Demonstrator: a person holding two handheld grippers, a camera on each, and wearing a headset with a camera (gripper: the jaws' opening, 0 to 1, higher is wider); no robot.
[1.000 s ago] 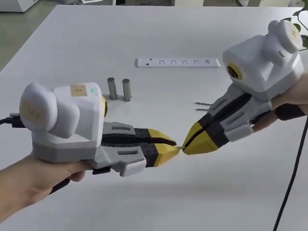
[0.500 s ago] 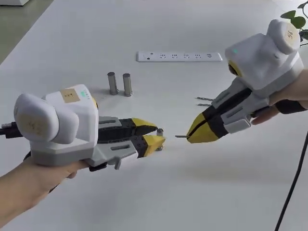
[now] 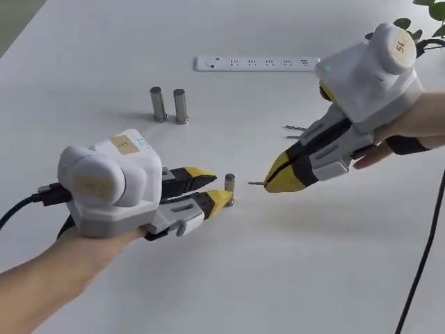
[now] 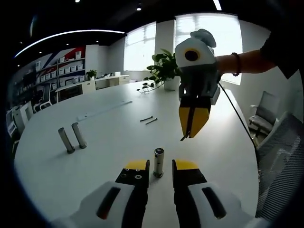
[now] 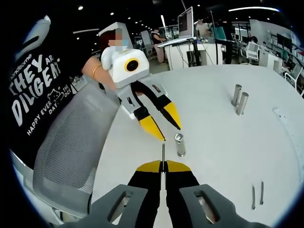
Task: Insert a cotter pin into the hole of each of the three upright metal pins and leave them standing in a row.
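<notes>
A short metal pin (image 3: 229, 183) stands upright on the white table (image 3: 292, 264), between the tips of my left gripper (image 3: 217, 186), which is open and not touching it. In the left gripper view the pin (image 4: 158, 162) has a gap on each side. My right gripper (image 3: 268, 184) hovers just right of it, shut on a thin cotter pin (image 3: 256, 184) that points at the pin's top. The right gripper view shows this cotter pin (image 5: 163, 156) beside the pin (image 5: 179, 144). Two more metal pins (image 3: 169, 105) stand together farther back.
Two loose cotter pins (image 3: 293, 132) lie on the table behind the right gripper. A white power strip (image 3: 256, 64) lies across the far side. A black cable (image 3: 421, 264) hangs at the right, with a plant (image 3: 407, 24) at the far right corner.
The gripper tips met one second ago and have drawn apart. My left gripper came down and opened, leaving the pin standing on the table. The right gripper keeps its cotter pin.
</notes>
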